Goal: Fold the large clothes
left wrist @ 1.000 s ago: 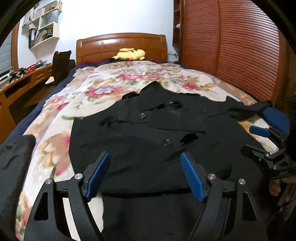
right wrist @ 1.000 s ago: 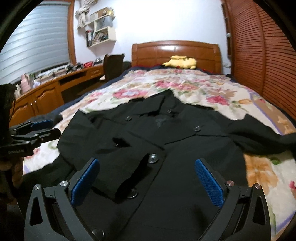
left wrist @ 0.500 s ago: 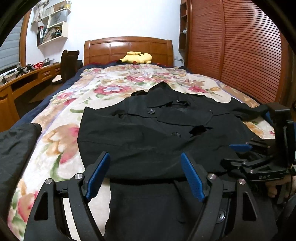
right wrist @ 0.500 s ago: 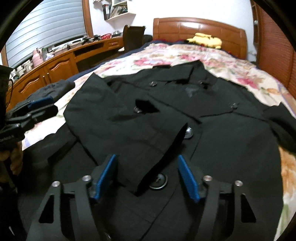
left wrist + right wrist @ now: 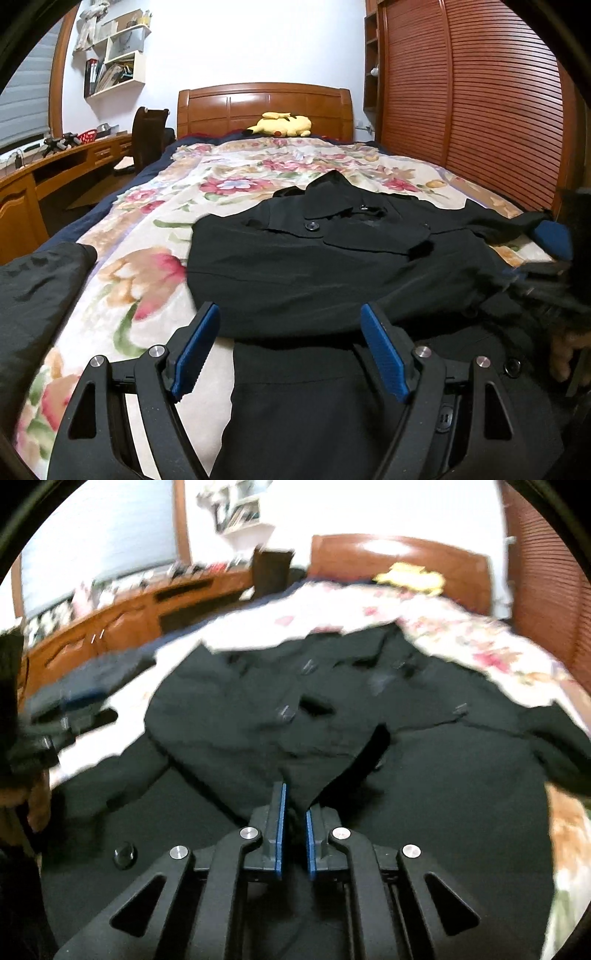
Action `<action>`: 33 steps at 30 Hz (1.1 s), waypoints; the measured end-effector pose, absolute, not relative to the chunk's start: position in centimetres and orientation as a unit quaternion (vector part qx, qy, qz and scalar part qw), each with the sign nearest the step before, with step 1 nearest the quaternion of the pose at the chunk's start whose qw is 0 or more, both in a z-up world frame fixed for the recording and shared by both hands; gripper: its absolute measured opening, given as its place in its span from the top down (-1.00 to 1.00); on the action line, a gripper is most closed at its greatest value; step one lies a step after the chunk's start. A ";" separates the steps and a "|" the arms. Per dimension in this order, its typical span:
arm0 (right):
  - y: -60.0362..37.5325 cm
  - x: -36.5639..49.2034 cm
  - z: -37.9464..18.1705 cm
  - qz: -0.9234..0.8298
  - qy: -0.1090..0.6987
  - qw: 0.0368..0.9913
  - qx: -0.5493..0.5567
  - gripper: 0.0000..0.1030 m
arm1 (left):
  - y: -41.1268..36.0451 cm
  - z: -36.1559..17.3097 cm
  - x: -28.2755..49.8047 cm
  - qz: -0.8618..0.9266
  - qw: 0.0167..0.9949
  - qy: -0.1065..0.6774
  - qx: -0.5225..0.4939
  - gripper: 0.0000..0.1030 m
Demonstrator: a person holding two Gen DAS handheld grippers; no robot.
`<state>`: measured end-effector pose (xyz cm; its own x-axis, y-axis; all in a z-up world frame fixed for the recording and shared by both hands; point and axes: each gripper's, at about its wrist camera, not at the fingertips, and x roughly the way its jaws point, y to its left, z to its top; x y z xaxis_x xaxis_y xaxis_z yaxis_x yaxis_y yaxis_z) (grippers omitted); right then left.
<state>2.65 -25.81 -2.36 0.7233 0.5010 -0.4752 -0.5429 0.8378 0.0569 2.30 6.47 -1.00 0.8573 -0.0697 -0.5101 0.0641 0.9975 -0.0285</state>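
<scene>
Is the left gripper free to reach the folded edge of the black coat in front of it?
Probably yes: the left gripper is open and empty, the black coat edge lies just ahead between its fingers, nothing blocks it.

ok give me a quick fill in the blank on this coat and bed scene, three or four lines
1. The coat spread on the floral bedspread is ____ in colour.
2. The right gripper is shut on a fold of the ____.
3. The left gripper has its jaws ____, with nothing clamped between them.
4. The plush toy by the headboard is ____.

Missing words: black; coat; open; yellow
</scene>
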 end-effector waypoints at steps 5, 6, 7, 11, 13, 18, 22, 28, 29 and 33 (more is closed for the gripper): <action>-29.6 0.6 -1.4 0.256 0.206 0.944 -0.031 0.85 | 5.6 -1.0 2.4 -0.038 0.964 0.262 0.012 -0.54; -30.1 0.4 -1.5 0.250 0.203 0.946 -0.032 0.85 | 5.5 -0.9 2.3 -0.039 0.965 0.260 0.015 -0.54; -30.5 0.2 -1.6 0.243 0.201 0.948 -0.033 0.85 | 5.3 -0.8 2.2 -0.040 0.965 0.257 0.019 -0.54; -31.8 -0.5 -1.8 0.205 0.192 0.959 -0.047 0.85 | 5.0 -0.5 1.8 -0.043 0.968 0.244 0.023 -0.54; -32.3 -0.7 -2.0 0.188 0.190 0.962 -0.051 0.85 | 4.9 -0.4 1.7 -0.046 0.970 0.239 0.021 -0.54; -31.2 -1.7 -2.1 0.164 0.187 0.967 -0.052 0.85 | 4.6 -0.2 1.6 -0.049 0.971 0.232 0.022 -0.59; -31.0 -3.4 -2.1 0.155 0.188 0.968 -0.057 0.85 | 4.2 -0.2 1.5 -0.060 0.972 0.228 0.025 -0.75; -31.3 -5.0 -1.9 0.172 0.203 0.963 -0.051 0.85 | 3.5 -0.1 1.2 -0.078 0.970 0.230 0.028 -1.00; -31.2 -5.1 -2.1 0.175 0.207 0.961 -0.046 0.85 | 3.3 -0.1 1.2 -0.080 0.969 0.231 0.029 -1.00; -30.6 -5.7 -2.9 0.176 0.231 0.956 -0.048 0.85 | 2.4 0.3 1.2 -0.081 0.970 0.226 0.035 -1.00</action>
<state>-5.68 -30.64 -2.88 0.8316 0.3140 -0.4580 -0.3583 0.9335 -0.0106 1.21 2.43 0.26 0.8846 -0.1420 -0.4443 0.1735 0.9844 0.0307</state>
